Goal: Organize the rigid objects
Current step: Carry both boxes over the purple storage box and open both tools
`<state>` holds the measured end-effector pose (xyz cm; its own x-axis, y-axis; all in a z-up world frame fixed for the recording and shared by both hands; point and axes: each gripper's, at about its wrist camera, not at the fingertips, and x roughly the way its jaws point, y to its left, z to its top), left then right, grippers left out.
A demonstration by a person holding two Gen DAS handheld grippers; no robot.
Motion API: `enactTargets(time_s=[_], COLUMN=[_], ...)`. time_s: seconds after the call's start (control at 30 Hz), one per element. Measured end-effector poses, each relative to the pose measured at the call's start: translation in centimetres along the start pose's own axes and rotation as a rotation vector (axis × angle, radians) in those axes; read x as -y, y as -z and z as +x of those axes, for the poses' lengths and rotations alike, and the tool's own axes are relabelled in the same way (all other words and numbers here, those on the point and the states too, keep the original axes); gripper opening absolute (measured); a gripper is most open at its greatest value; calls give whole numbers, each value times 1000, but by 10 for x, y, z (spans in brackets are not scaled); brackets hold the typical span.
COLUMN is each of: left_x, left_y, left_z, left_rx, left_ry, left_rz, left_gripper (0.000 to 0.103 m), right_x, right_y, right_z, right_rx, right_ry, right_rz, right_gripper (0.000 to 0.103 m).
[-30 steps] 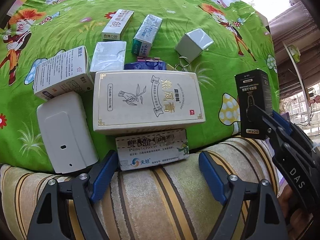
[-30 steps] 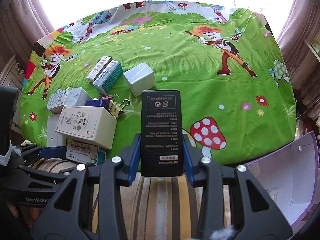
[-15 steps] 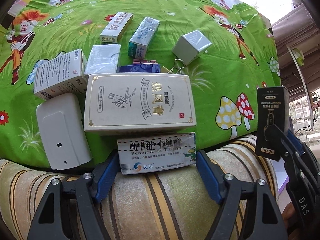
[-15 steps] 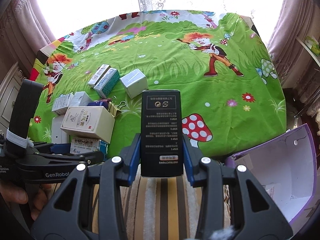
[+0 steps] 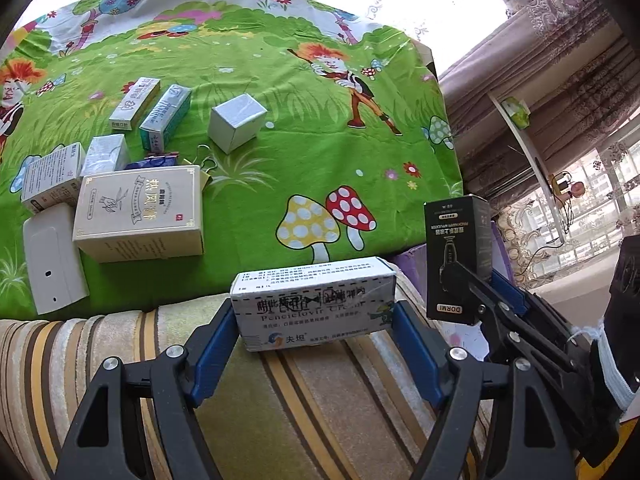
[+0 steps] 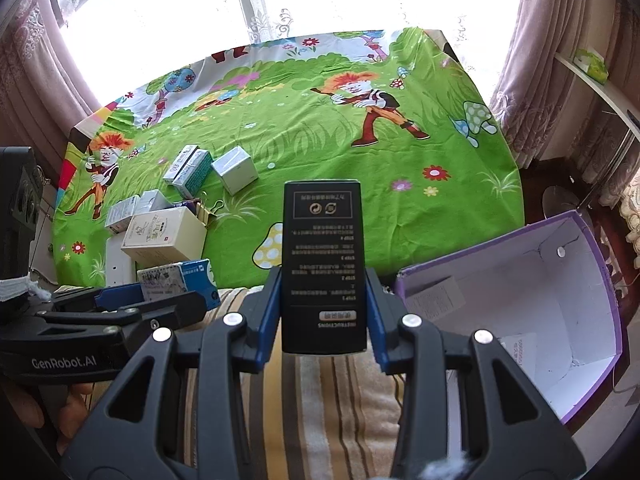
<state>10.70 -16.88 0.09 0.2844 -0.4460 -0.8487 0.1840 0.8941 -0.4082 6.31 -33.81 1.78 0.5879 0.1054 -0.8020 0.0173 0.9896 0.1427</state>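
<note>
Matt black printed cardboard carton (image 6: 323,264); white paper-card medicine carton (image 5: 314,304); printed green cotton-like cloth (image 5: 280,128); striped plush fabric cover (image 5: 320,408).

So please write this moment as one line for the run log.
left gripper: shut on white cream box | right gripper: shut on black box | purple open box: lower right

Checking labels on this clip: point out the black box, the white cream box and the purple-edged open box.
Black cardboard box (image 6: 323,264): right wrist view, printed back face.
White cream box (image 5: 308,312): left wrist view, front label.
Purple-edged open box (image 6: 560,312): right wrist view, white inner wall.
</note>
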Motion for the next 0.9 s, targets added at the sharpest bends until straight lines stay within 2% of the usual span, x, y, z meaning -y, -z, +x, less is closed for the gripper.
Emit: enactTargets(time_s=[0.33,0.67,0.9], left_x=[58,110,137], left_y=[11,22,24], left_z=[4,20,19], left_rx=[27,6,47], left_ry=[114,173,223], left_rz=[124,237,308], left_gripper=[77,77,78], right_x=[61,124,148], right_y=[11,21,23], right_z=[-27,-45,-61], right_rx=[28,47,85], right_ry=[77,168,223], right_rz=[104,218,258], right_gripper=[43,43,43])
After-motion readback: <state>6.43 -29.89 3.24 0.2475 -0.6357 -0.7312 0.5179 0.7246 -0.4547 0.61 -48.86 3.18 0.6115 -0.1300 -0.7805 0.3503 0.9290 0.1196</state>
